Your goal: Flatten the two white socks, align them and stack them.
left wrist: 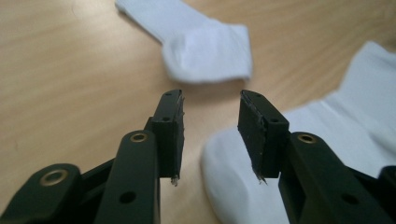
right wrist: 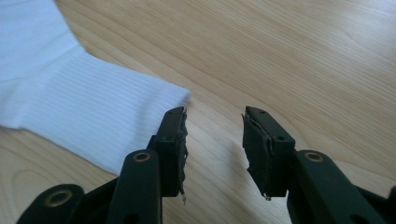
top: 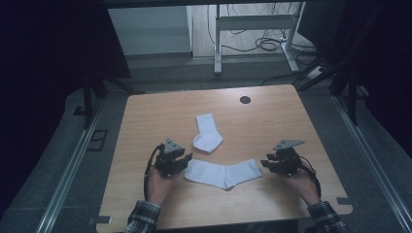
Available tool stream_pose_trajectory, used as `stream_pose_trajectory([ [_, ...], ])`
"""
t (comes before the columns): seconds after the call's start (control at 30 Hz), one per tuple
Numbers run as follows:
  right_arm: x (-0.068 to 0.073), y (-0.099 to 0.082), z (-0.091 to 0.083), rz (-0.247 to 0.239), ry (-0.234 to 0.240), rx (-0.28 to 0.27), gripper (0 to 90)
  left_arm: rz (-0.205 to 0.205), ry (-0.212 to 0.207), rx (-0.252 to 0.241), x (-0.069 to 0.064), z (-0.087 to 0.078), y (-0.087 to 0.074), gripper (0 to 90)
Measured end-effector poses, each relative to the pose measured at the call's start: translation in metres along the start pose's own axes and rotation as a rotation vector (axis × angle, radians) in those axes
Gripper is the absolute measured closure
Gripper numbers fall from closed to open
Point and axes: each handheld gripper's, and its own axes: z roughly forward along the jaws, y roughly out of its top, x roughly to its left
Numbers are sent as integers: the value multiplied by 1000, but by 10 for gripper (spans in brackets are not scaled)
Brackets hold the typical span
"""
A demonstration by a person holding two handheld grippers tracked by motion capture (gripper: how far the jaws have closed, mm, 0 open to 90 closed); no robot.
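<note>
Lying flat near table's point(top: 145, 204) front edge: white sock point(top: 223, 173), soft, light; grip ends. Left gripper point(top: 183, 159), right gripper point(top: 266, 164): jaws parted, empty.

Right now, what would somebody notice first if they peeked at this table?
Two white socks on the wooden table: the near sock lies flat across the front, and the far sock lies behind it, apart. The left gripper and right gripper sit at the near sock's two ends, jaws open, holding nothing.

The flat white cotton sock point(right wrist: 70, 107) is cut off by the right gripper view's left edge; its toe point(left wrist: 233, 186) is partly hidden behind black jaws.
</note>
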Motion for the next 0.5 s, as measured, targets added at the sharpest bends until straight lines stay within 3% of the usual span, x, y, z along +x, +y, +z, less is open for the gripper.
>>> stream_pose_trajectory([
  [0.2,-13,-8,-1,2,-42,5,506,-6,29,-2,9,21,22,566],
  [0.33,-20,-12,-2,-5,-79,8,468,-14,51,10,12,35,25,538],
  [0.5,-29,-19,-3,36,-85,-3,428,-17,59,43,15,63,23,514],
])
